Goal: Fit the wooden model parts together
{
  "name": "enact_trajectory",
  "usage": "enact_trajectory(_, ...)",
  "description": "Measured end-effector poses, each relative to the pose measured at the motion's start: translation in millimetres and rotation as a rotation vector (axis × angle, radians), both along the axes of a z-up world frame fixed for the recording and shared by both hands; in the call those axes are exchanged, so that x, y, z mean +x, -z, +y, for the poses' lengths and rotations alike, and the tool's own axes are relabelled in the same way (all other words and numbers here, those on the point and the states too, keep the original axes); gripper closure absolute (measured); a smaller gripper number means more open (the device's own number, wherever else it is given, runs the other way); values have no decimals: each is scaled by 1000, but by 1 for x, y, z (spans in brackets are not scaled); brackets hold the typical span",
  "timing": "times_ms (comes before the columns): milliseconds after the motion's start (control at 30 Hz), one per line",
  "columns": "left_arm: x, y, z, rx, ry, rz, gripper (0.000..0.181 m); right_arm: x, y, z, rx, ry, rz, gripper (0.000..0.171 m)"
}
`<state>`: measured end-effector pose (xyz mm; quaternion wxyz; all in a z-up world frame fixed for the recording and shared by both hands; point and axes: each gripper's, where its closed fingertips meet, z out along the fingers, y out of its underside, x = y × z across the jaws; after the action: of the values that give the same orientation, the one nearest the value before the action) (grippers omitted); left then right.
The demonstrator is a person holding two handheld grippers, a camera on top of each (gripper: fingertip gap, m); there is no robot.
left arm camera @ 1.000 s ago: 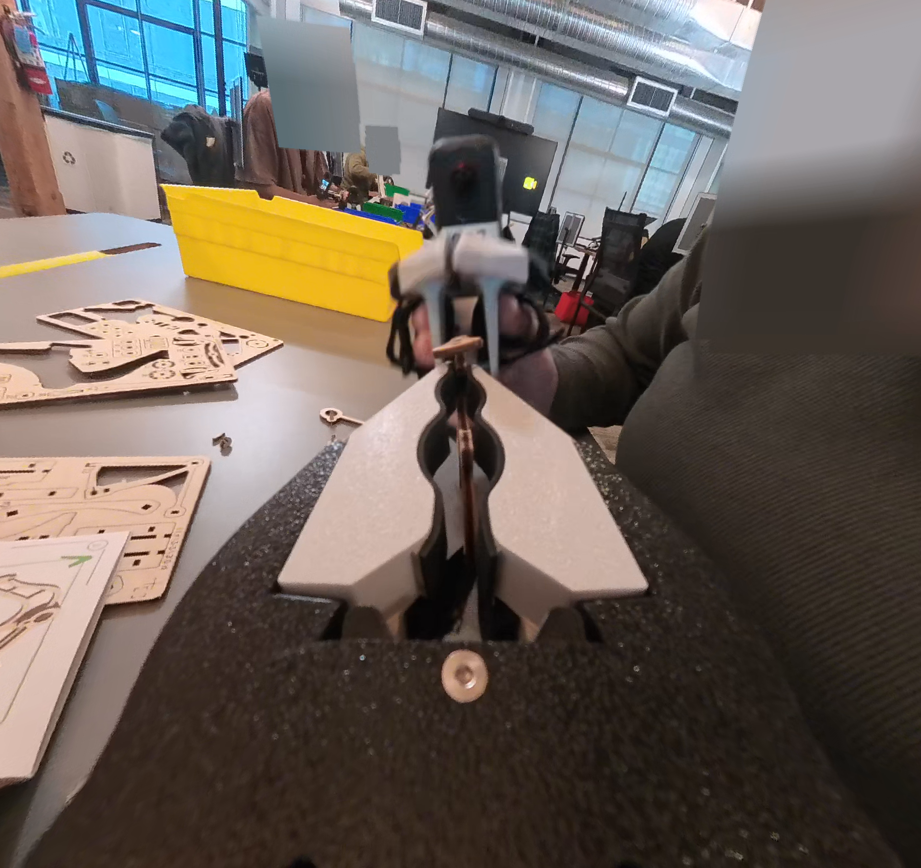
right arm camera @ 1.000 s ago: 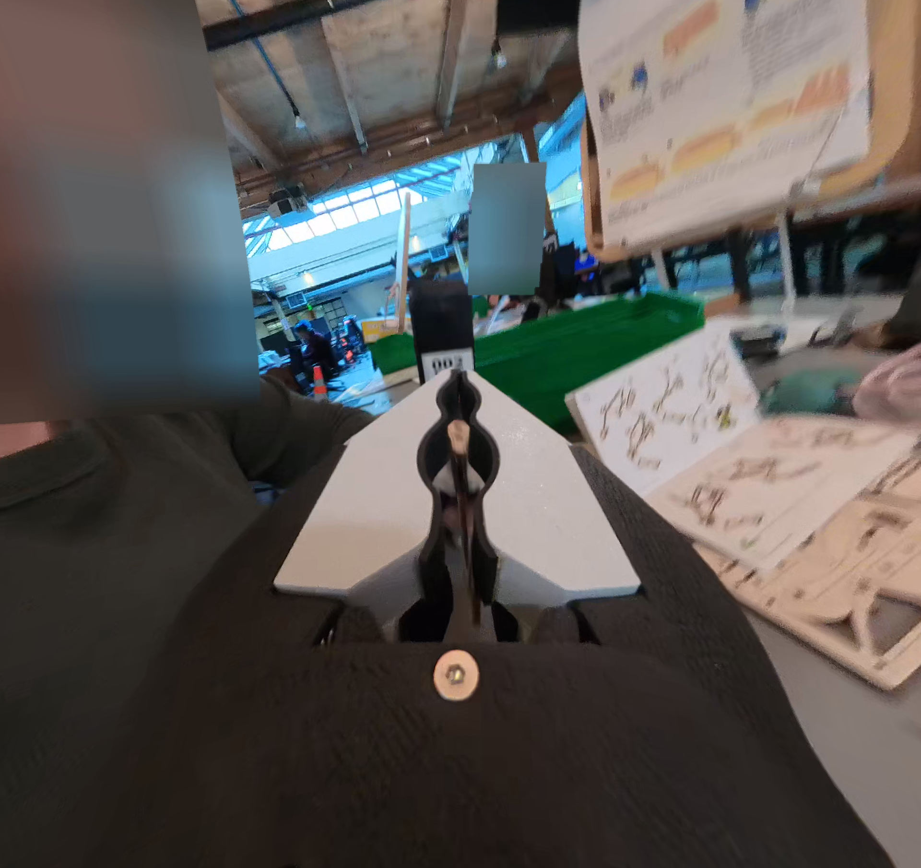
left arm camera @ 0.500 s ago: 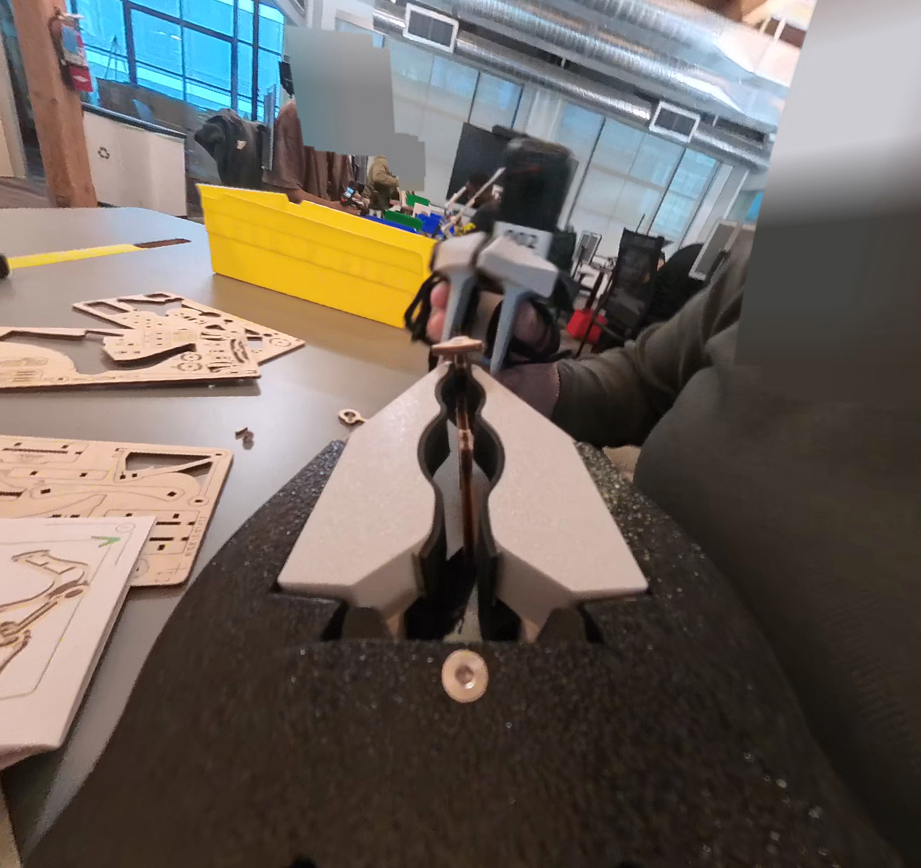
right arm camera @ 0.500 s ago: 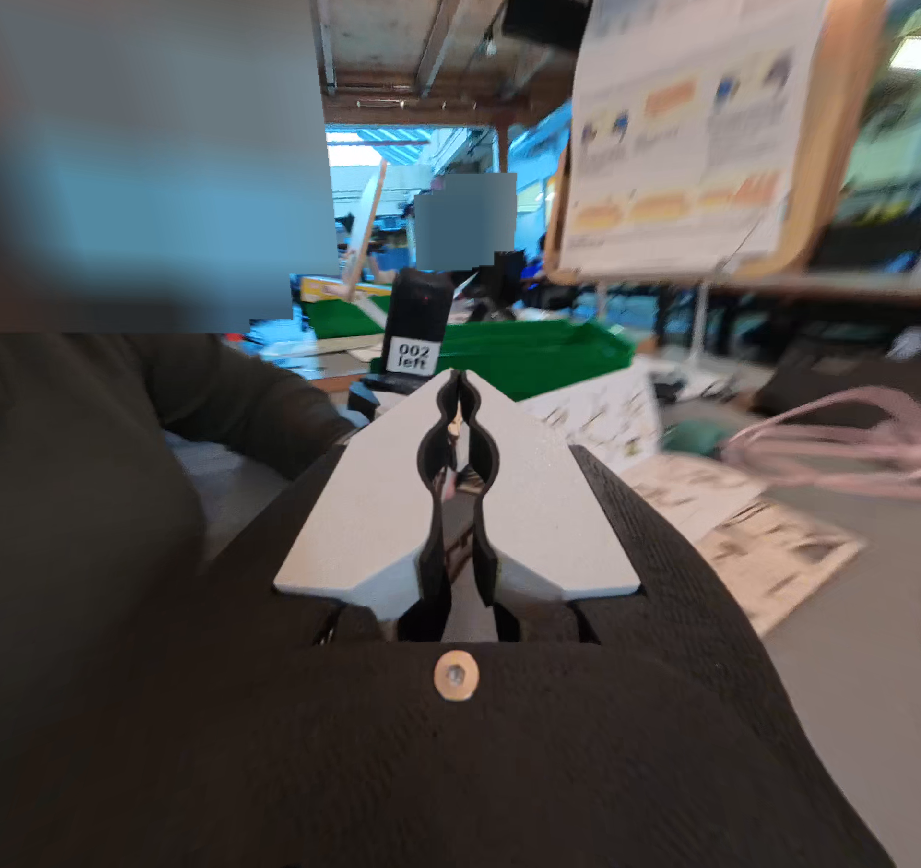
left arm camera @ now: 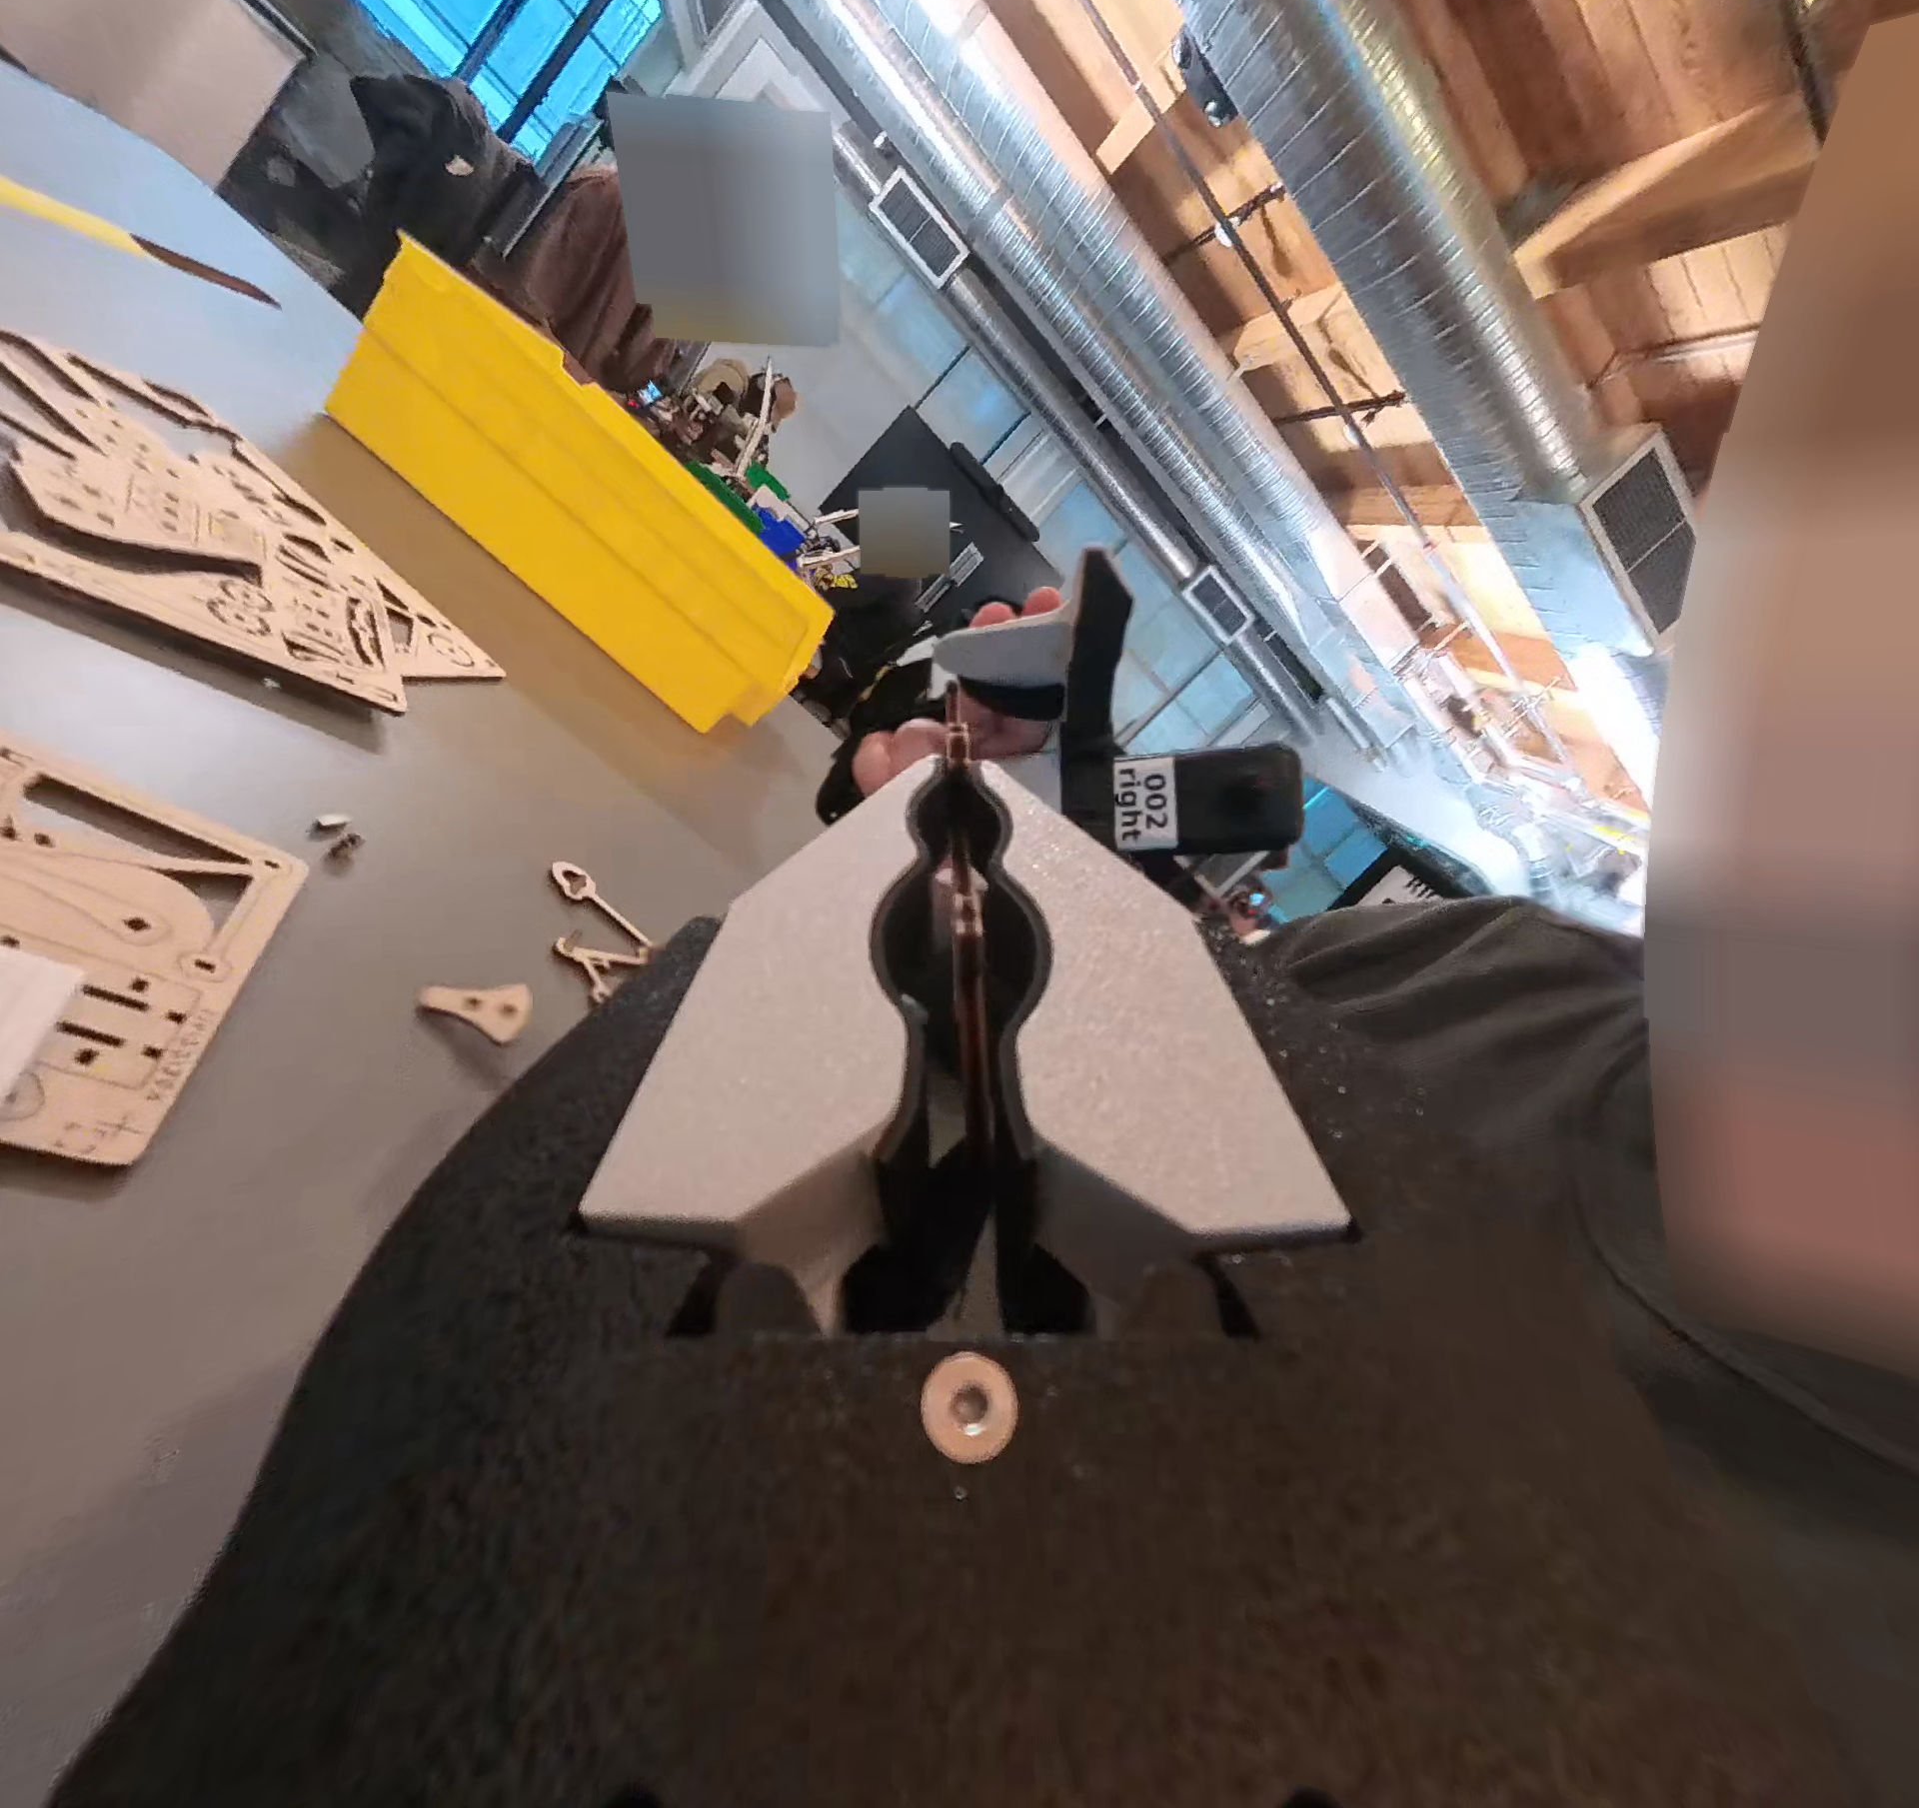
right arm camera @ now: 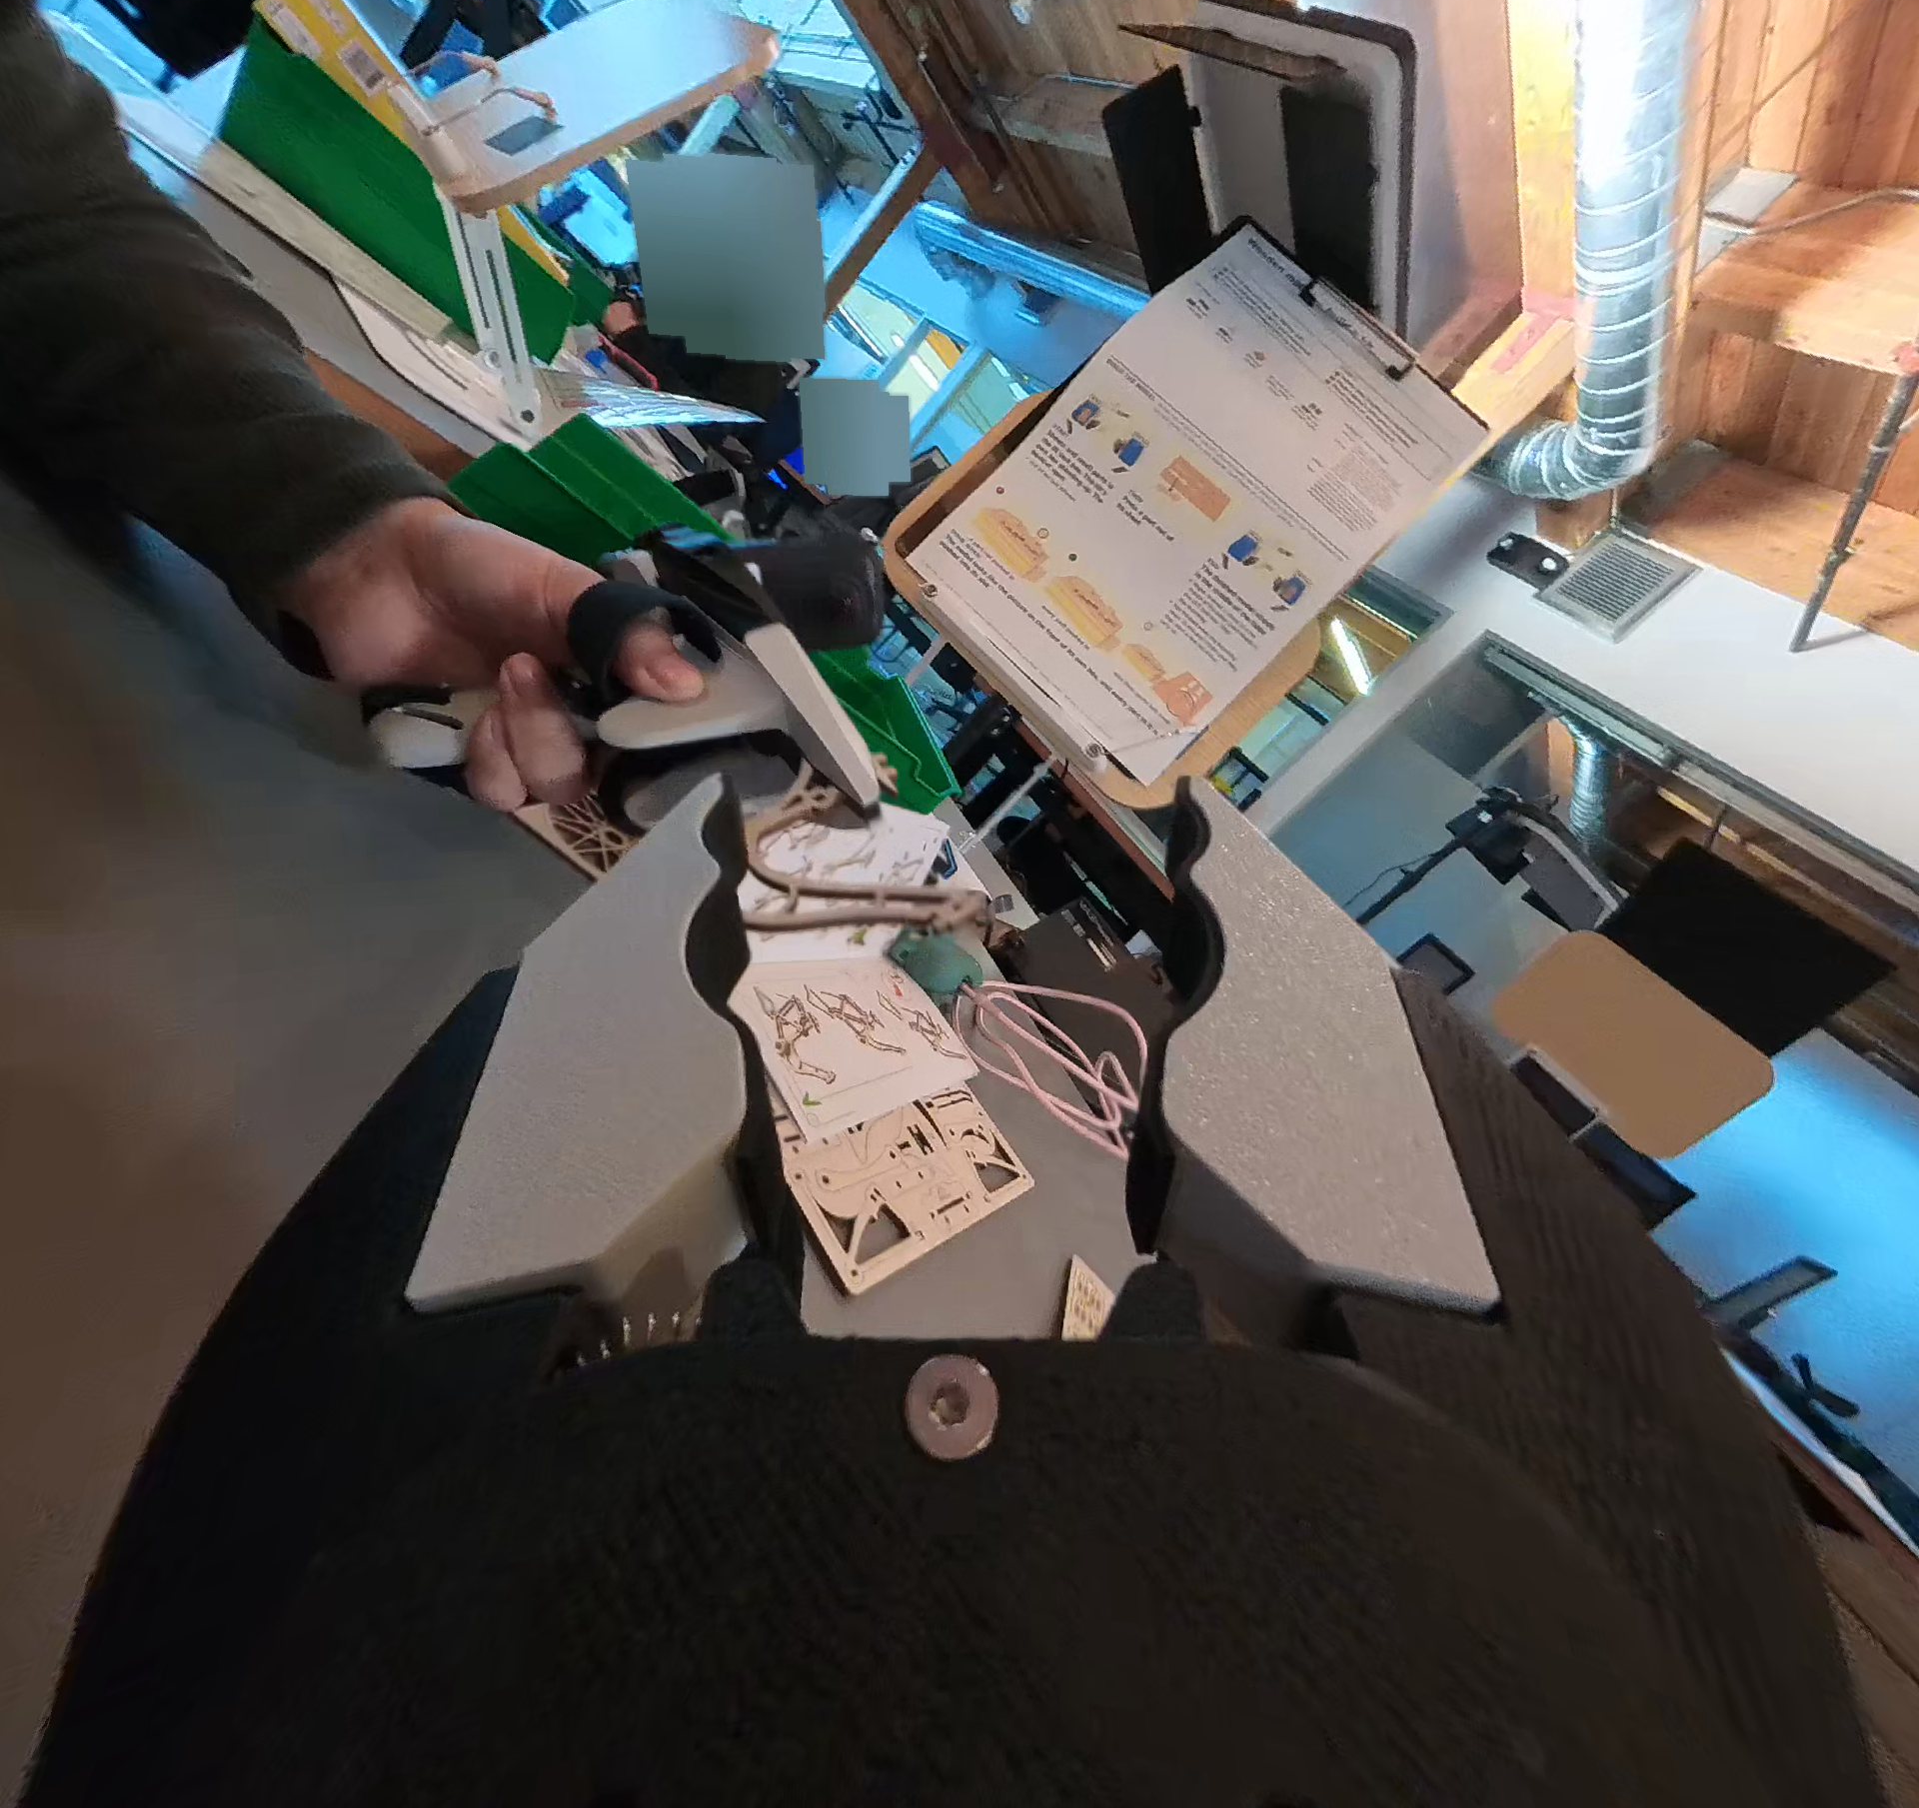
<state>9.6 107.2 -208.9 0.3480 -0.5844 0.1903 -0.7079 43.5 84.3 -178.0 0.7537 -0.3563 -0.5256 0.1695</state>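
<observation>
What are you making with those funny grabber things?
A person is building a wooden model with a grabber in each hand. The left gripper is shut, its fingers pinching a thin wooden piece edge-on. The right gripper is open and holds nothing. Flat wooden sheets and a few small loose pieces lie on the grey table, beside a yellow bin.

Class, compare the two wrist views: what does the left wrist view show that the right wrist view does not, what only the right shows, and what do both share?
Only the left wrist view shows the yellow bin, loose small wooden pieces on the table, and the left gripper shut on a thin wooden part seen edge-on.

Only the right wrist view shows the clipboard of instructions, green bins, a pink cable, and the right gripper with fingers wide apart.

Both show cut-out wooden sheets on the grey table, and the opposite gripper in a hand.
</observation>
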Motion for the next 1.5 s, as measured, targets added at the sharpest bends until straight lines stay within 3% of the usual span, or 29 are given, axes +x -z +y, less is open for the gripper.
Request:
enact_trajectory(200,-13,6,6,390,-225,258,181,24,10,28,-50,88,24,101)
enact_trajectory(300,-9,9,1,658,-345,395,181,25,26,30,-174,12,5,106)
enact_trajectory(433,-4,4,-9,875,-458,432,181,26,42,24,-324,-118,-1,110)
enact_trajectory(533,-8,2,-7,1043,-612,489,181,38,44,27,-291,-107,36,112)
enact_trajectory(667,8,10,-10,1177,-655,565,181,52,45,40,-270,-97,73,120)
enact_trajectory(800,28,10,-8,1138,-669,547,181,49,48,52,-385,-164,103,122)
enact_trajectory(1000,37,-13,2,905,-751,334,181,47,44,53,-463,-251,149,127)
enact_trajectory(1200,33,4,18,857,-751,412,181,49,40,46,-454,-288,161,130)
enact_trajectory(1500,9,12,38,680,-731,361,181,50,44,59,-496,-249,173,131)
